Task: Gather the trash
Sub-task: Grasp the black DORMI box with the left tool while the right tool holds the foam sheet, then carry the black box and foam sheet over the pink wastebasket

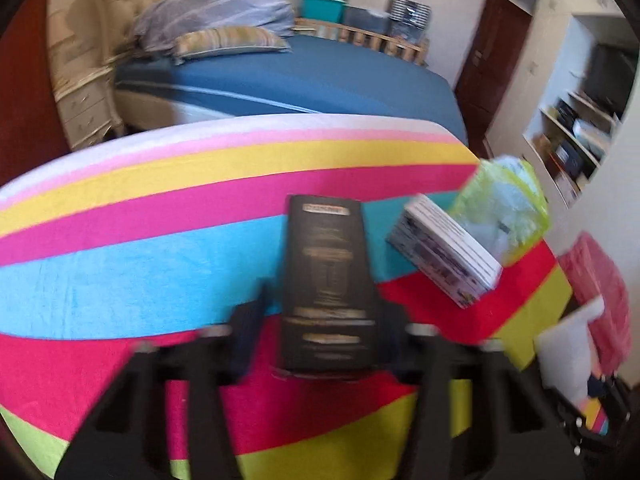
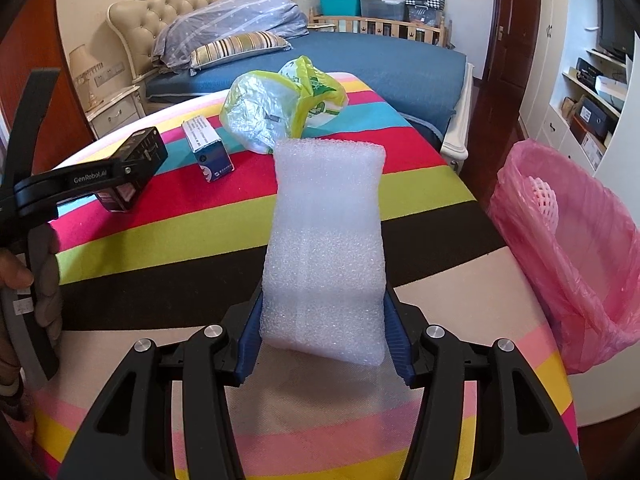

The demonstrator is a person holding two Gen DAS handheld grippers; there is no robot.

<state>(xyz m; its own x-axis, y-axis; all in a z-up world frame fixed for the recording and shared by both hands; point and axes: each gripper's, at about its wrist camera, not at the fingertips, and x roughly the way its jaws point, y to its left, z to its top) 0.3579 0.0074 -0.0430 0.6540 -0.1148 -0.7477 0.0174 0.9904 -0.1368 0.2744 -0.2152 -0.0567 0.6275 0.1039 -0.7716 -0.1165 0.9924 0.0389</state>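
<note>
left gripper (image 1: 328, 332): its two fingers are clamped on either side of a black box (image 1: 326, 276), which is held upright between them, over the striped cloth (image 1: 120, 256) covering the tabletop. whether the box is resting on the cloth cannot be told; this view is blurred. in the right wrist view the same gripper (image 2: 138, 178) is seen from the side at the left edge, with the black box (image 2: 140, 152) in its fingers and a person's hand (image 2: 24, 272) on its handle.

right gripper (image 2: 324, 340): its blue pads (image 2: 250, 340) are pressed against the lower sides of a white bubble-wrap pouch (image 2: 326, 248), which is held standing upright above the cloth.

remaining items on the tabletop: a small white and blue carton (image 2: 206, 148) is lying on the red stripe, just beside a crumpled yellow-green plastic bag (image 2: 280, 104) at the far end. the two appear to be touching or nearly so.

a bin lined with a pink bag (image 2: 568, 248) is placed beside the right edge of the tabletop; a white foam net (image 2: 544, 196) is seen inside it.

a bed with a blue sheet (image 2: 380, 56) is located behind the tabletop.
</note>
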